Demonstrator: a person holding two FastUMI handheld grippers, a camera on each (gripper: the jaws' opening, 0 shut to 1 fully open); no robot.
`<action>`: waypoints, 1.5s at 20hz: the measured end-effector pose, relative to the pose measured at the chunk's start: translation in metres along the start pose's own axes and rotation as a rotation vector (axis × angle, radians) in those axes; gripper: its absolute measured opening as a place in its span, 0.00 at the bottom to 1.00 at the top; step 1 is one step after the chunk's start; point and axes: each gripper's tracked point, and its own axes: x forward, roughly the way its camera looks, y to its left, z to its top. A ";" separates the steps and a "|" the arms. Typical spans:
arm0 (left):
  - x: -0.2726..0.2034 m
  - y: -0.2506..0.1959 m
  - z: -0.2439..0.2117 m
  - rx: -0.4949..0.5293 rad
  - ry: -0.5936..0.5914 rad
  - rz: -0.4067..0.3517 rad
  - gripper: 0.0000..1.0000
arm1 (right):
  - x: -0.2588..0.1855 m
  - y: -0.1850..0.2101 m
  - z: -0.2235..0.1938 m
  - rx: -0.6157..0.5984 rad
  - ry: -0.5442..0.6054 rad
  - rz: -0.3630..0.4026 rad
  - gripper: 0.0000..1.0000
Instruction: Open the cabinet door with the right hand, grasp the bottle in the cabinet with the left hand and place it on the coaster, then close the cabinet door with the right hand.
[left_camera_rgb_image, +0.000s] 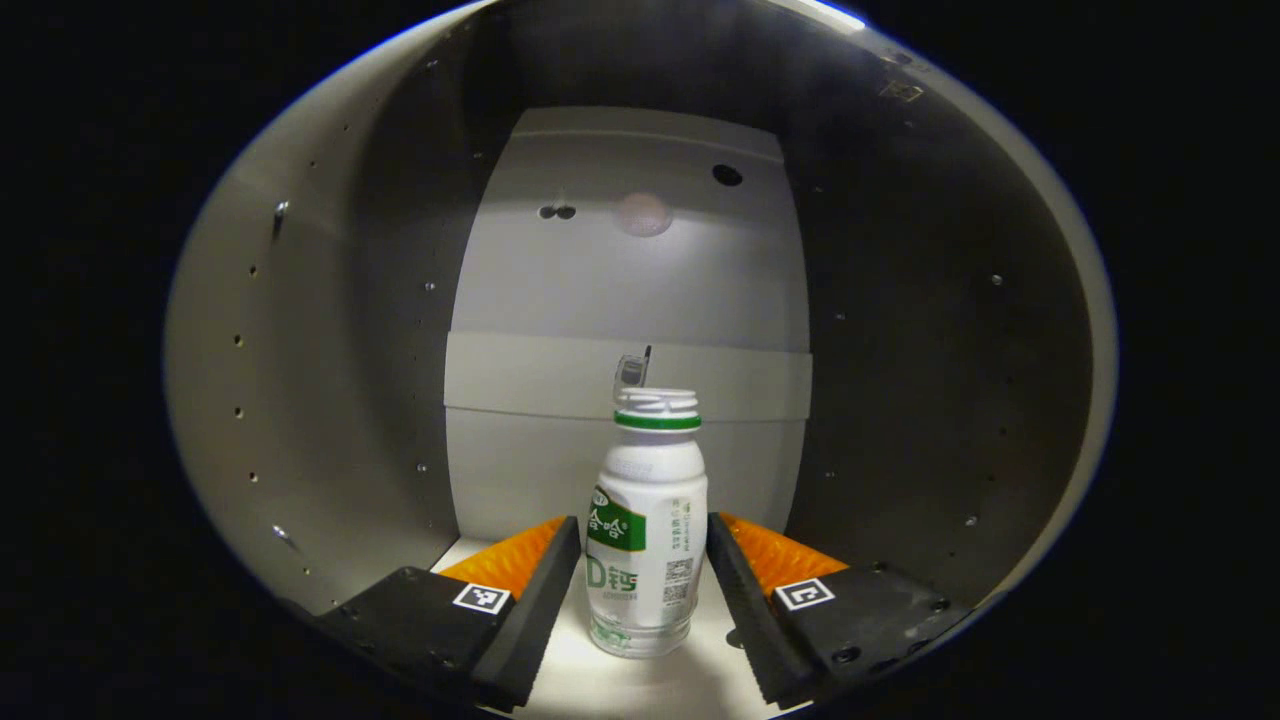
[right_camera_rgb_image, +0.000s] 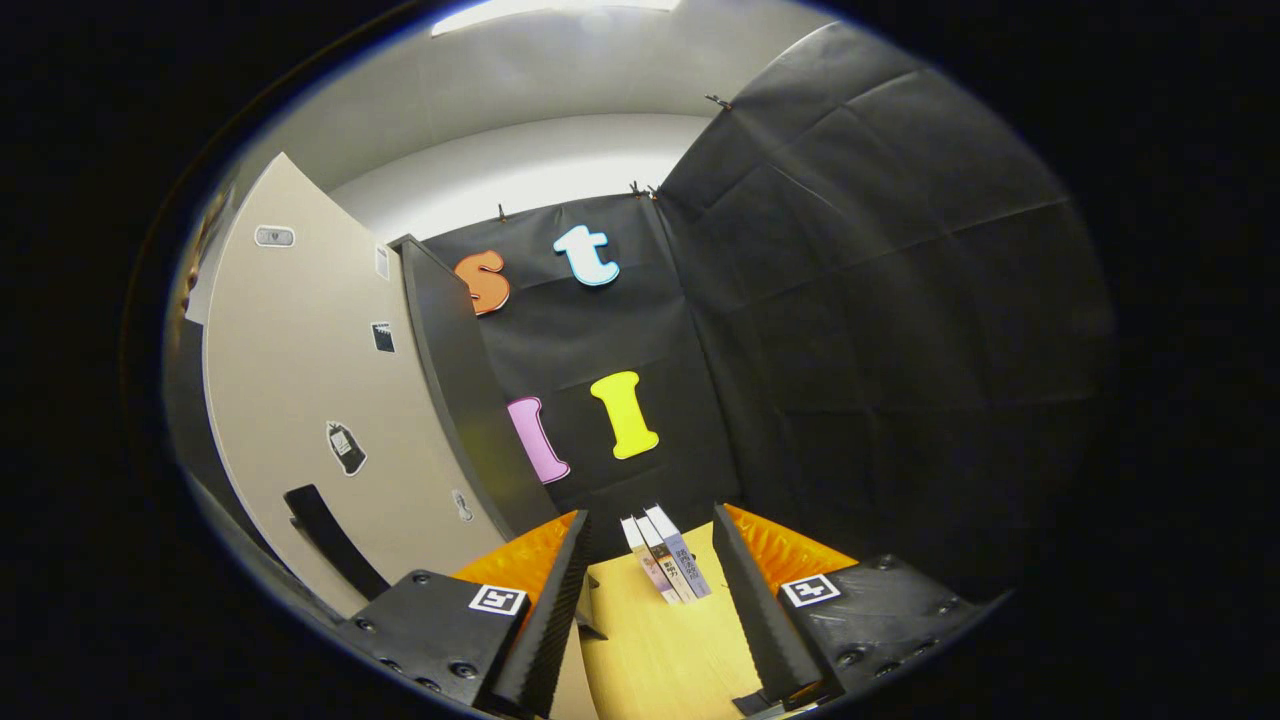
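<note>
Pale cabinet walls are surrounding the upright bottle, which is standing on the cabinet floor between the left gripper's spread fingers, not clearly pressed by either. Outside, the right gripper is hanging with its fingers apart and holding nothing, over a wooden tabletop beside the open cabinet door, with three books ahead.

Inside the grey cabinet: open air above and behind the white plastic bottle with green band, upright at 6 o'clock between spread fingers of the left gripper, side walls well apart at 9 and 3. Right gripper: beige cabinet door with black handle blocking 9 o'clock, upright books at 12, bare wooden tabletop ahead.
</note>
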 end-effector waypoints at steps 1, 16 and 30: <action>0.005 0.001 -0.002 0.019 0.003 -0.002 0.81 | 0.003 -0.001 -0.001 -0.009 0.005 -0.001 0.77; -0.059 -0.005 0.036 0.060 -0.045 -0.118 0.72 | -0.038 0.039 -0.004 -0.105 0.000 0.008 0.77; -0.249 0.091 0.040 0.004 -0.017 -0.177 0.72 | -0.147 0.161 -0.019 -0.261 -0.096 0.105 0.77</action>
